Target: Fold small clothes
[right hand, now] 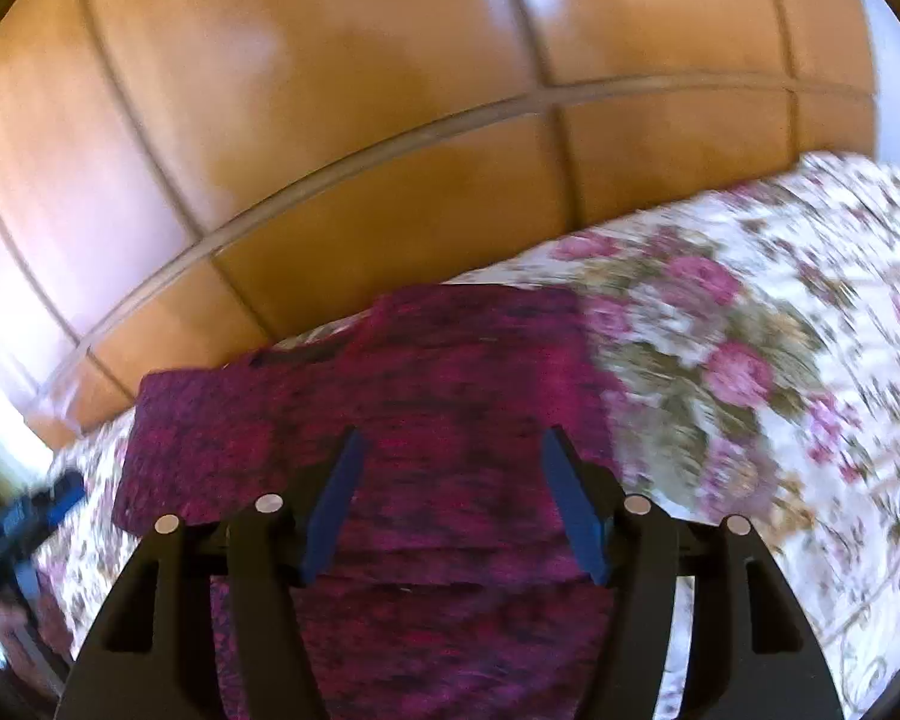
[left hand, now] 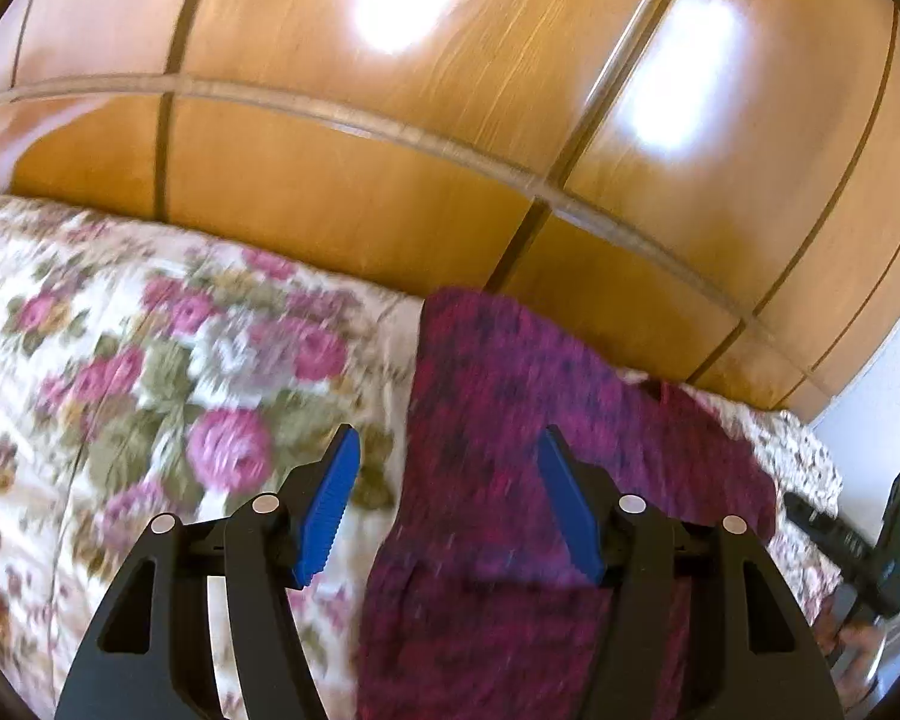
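Magenta knit garment on a floral bedspread, both grippers above it

The left gripper and right gripper hovered with jaws spread, empty, over the magenta knit garment lying on the floral bedspread before wooden wardrobe doors.

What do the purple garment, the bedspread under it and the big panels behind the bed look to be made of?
Purple garment: looks like a soft knit, mottled magenta and dark, matte; blur leaves the weave unclear.
Bedspread: printed floral cloth, apparently quilted, with seam lines showing.
Panels: wood or wood veneer, grain visible, glossy, throwing bright window glare.
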{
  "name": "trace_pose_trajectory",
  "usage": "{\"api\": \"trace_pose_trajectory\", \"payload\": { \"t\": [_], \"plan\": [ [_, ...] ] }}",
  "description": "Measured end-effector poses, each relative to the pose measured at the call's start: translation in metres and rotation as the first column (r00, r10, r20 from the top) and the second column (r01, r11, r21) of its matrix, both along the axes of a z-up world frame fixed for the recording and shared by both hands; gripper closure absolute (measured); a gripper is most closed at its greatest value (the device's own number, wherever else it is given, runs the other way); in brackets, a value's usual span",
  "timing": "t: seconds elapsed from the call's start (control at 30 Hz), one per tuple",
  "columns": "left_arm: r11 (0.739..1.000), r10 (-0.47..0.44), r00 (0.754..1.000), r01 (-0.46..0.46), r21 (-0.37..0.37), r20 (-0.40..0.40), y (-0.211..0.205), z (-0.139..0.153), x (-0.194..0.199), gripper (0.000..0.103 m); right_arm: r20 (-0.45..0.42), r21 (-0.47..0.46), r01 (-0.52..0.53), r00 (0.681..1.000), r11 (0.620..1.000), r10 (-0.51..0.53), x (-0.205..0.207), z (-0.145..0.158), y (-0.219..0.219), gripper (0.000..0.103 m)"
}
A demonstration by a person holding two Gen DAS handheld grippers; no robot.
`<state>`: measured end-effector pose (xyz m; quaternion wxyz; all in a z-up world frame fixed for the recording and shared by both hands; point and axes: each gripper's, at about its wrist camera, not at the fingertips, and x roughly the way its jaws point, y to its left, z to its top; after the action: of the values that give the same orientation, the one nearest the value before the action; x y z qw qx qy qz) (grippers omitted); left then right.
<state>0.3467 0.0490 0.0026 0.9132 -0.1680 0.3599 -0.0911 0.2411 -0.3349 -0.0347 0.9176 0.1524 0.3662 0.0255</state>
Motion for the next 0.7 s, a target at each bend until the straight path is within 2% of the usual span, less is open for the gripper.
{"api": "trace_pose_trajectory", "payload": {
  "t": [0.1,0.23,0.4,0.5,0.63,0.7],
  "plan": [
    [1.0,-0.019,0.999,0.02,-0.008,0.026,-0.008,0.01,0.019,0.042,-0.041,-0.043,-0.006,0.999,0.999,0.004,0.017,-0.012,0.01,0.038],
    [0.995,-0.094,0.995,0.093,0.038,0.034,-0.033,0.012,0.046,0.042,-0.094,-0.089,0.027,0.995,0.996,-0.036,0.03,-0.037,0.006,0.038],
    [0.982,-0.153,0.986,0.159,0.1,-0.06,-0.062,-0.02,0.083,0.042,-0.09,-0.166,0.003,0.996,0.986,-0.018,0.029,-0.052,0.006,0.037],
    [0.978,-0.147,0.979,0.166,0.128,-0.144,-0.065,-0.052,0.099,0.042,-0.069,-0.16,0.001,0.998,0.987,-0.012,0.025,-0.056,0.005,0.037],
    [0.976,-0.132,0.984,0.151,0.158,-0.12,-0.067,-0.066,0.092,0.043,-0.045,-0.177,0.004,0.999,0.984,-0.012,0.024,-0.061,0.008,0.035],
    [0.983,-0.102,0.988,0.117,0.138,-0.112,-0.064,-0.066,0.085,0.042,-0.04,-0.181,0.005,0.999,0.984,-0.013,0.025,-0.06,0.008,0.035]
  ]
}}
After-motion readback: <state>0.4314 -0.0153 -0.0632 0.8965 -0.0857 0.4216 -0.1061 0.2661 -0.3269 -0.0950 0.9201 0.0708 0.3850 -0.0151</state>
